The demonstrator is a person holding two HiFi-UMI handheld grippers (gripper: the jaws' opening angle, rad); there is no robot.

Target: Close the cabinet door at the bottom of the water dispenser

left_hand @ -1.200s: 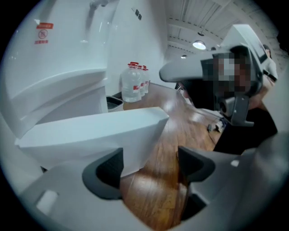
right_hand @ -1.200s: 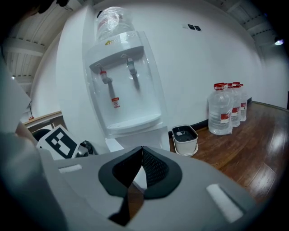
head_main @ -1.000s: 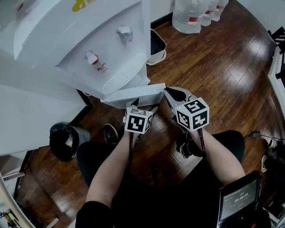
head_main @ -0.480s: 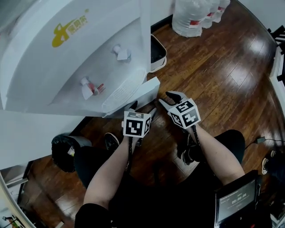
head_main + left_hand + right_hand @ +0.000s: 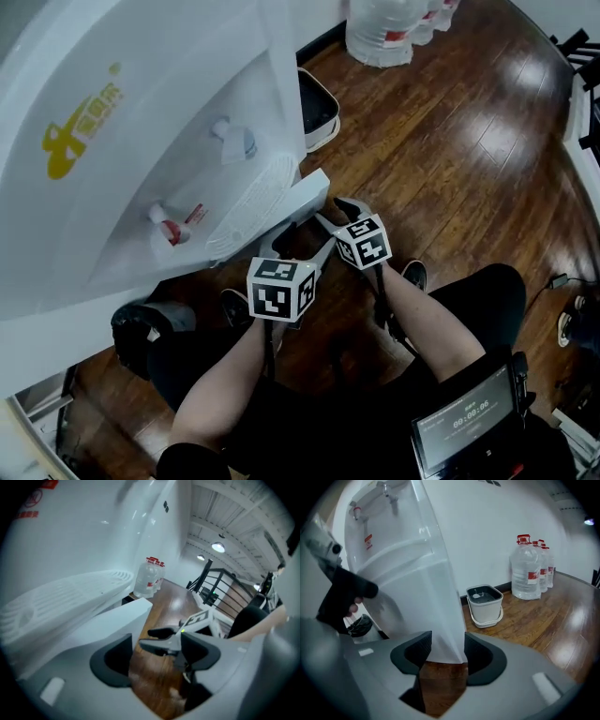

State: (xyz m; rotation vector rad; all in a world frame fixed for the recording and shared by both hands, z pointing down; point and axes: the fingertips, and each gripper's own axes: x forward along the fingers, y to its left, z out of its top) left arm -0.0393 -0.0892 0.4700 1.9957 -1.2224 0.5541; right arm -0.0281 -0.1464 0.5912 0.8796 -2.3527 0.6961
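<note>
The white water dispenser [image 5: 141,141] fills the left of the head view. Its bottom cabinet door [image 5: 305,190] stands swung out over the wooden floor. My right gripper [image 5: 333,213] is at the door's free edge. In the right gripper view its jaws are opening, and the door's lower corner [image 5: 440,620] lies between the pads of my right gripper [image 5: 446,651]. My left gripper [image 5: 298,246] hangs just left of it. Its jaws are closing, with only floor in the gap of my left gripper [image 5: 157,656]. The door [image 5: 110,625] lies to their left.
A white bucket [image 5: 314,108] stands by the dispenser's right side, with large water bottles [image 5: 380,33] beyond it. A black-lined bin [image 5: 141,323] sits at lower left. A tablet screen [image 5: 464,422] is at lower right. The person's legs and shoes are below the grippers.
My right gripper has sunk to the door's edge and its jaws have spread from nearly shut. The left gripper has drawn back slightly. The dispenser now looms larger.
</note>
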